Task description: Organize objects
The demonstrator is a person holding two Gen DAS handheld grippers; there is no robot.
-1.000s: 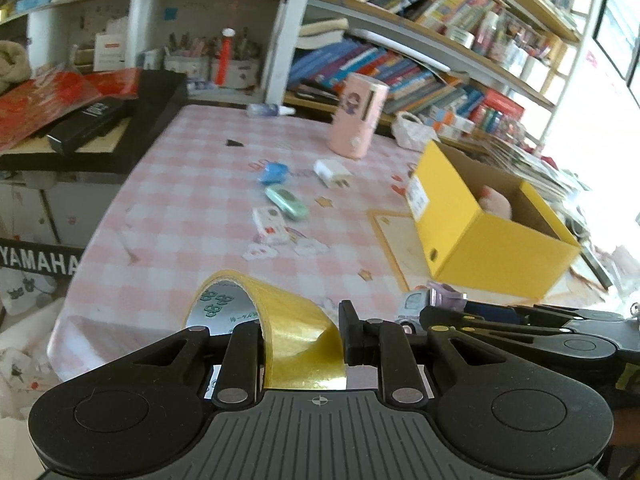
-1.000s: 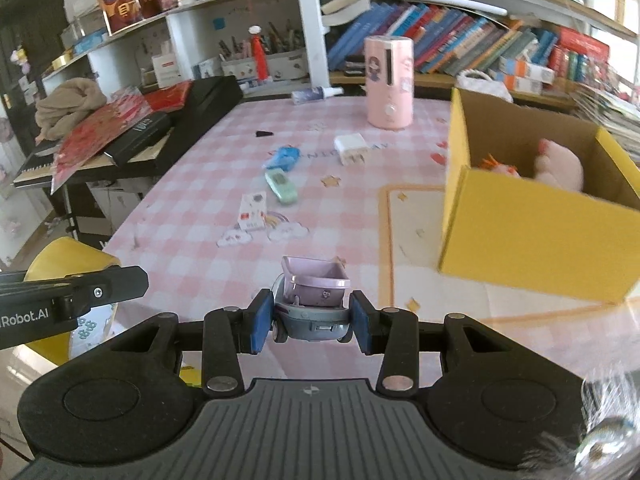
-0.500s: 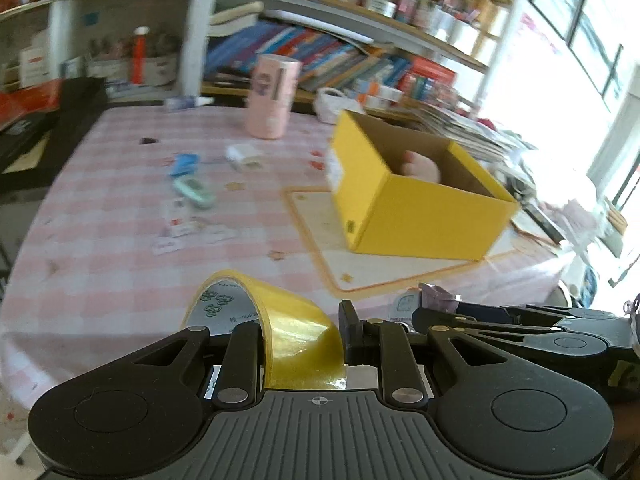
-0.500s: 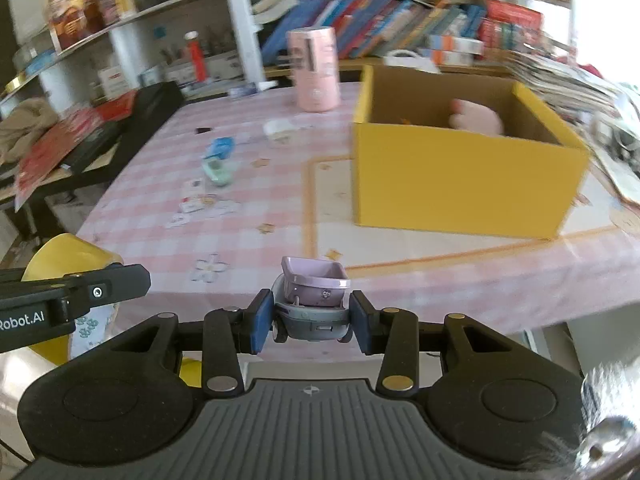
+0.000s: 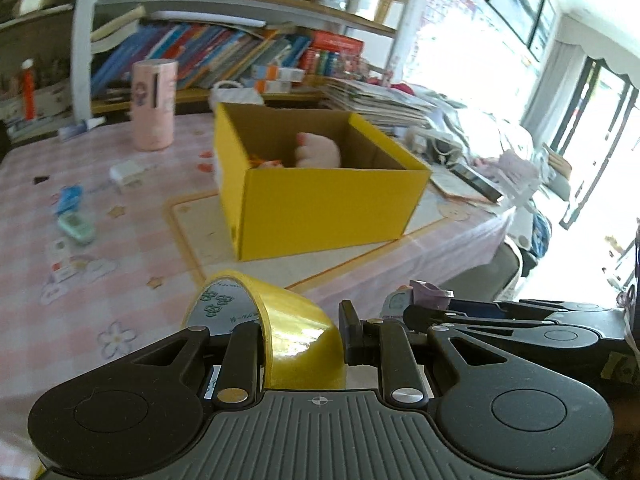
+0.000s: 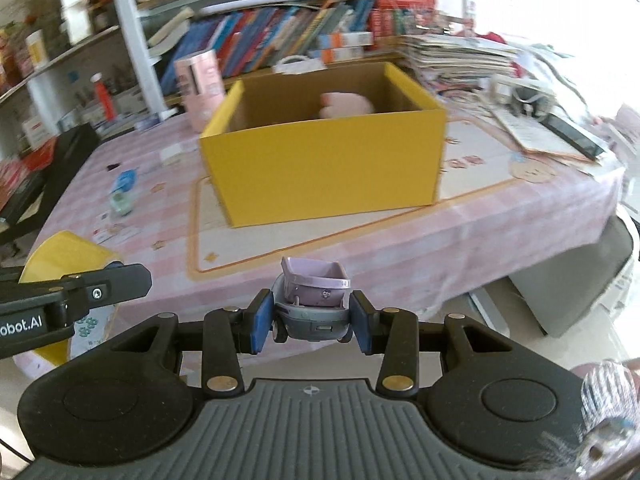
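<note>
My left gripper [image 5: 302, 332] is shut on a yellow tape roll [image 5: 296, 336], held above the table's front edge. My right gripper [image 6: 310, 320] is shut on a small grey and purple toy car [image 6: 314, 304], held beside it to the right. The tape roll also shows in the right wrist view [image 6: 64, 256], and the toy car in the left wrist view [image 5: 420, 300]. An open yellow box [image 5: 328, 196] stands ahead on the pink checked table [image 5: 80, 288]; it also shows in the right wrist view [image 6: 324, 160]. A pink plush toy [image 5: 318, 152] lies inside it.
A pink cylinder [image 5: 154, 104] stands behind the box on the left. A white plug [image 5: 126, 170], a blue item [image 5: 68, 196] and a green item [image 5: 76, 228] lie left of the box. Bookshelves [image 5: 240, 52] line the back. Papers and a phone [image 6: 572, 134] lie at the right.
Both grippers have swung to the right with their loads. The yellow box has come from the right side of the views toward the middle and looks closer.
</note>
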